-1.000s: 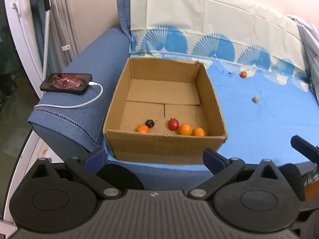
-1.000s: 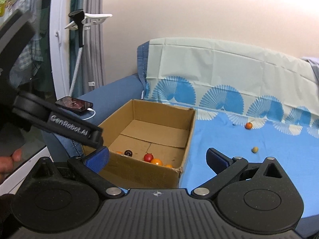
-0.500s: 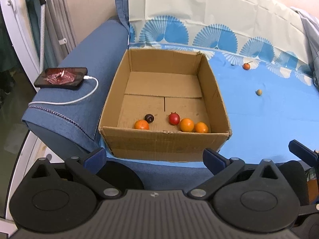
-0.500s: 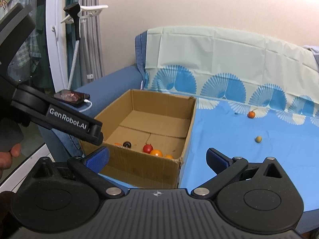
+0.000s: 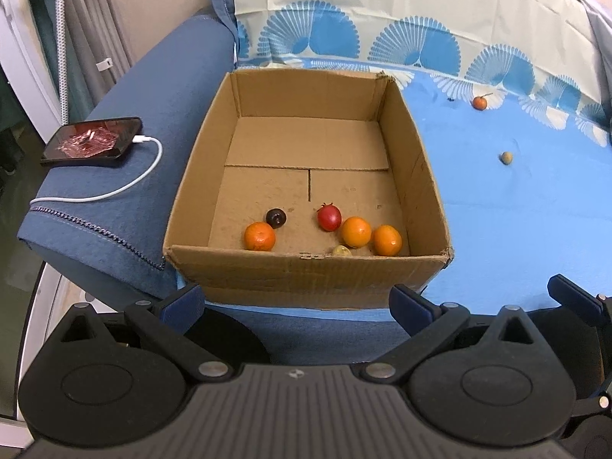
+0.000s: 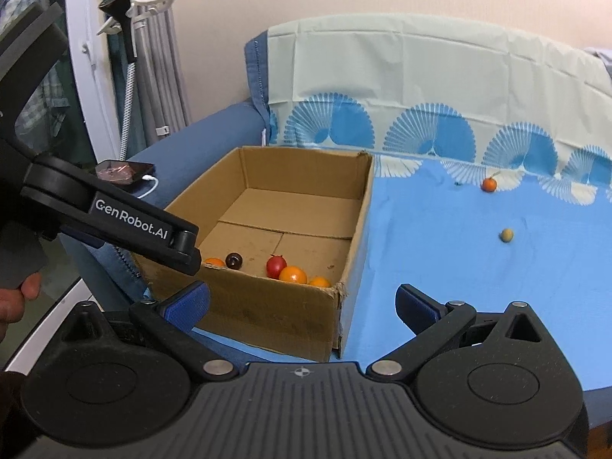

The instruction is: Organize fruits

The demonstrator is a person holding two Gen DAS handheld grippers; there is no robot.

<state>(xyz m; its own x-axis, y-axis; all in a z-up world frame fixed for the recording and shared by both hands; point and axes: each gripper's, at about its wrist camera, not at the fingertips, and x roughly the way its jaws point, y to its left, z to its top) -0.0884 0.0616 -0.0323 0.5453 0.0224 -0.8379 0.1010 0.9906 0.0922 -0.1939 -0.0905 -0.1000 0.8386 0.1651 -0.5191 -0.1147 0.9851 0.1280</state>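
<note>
A brown cardboard box sits on a blue cloth. Along its near wall lie several fruits: an orange, a dark plum, a red fruit, two more oranges and a small yellowish fruit. Out on the cloth rest a small orange fruit with a stem and a small tan fruit. My left gripper stands open and empty just before the box. My right gripper is open and empty, over the box's near right corner.
A phone on a white charging cable lies on the blue sofa arm left of the box. A patterned sheet covers the backrest. Curtains and a white frame stand at the far left. A hand holds the left gripper.
Both cameras have moved closer to the box and a little higher. A small yellowish fruit shows behind the near wall. Both grippers stay open.
</note>
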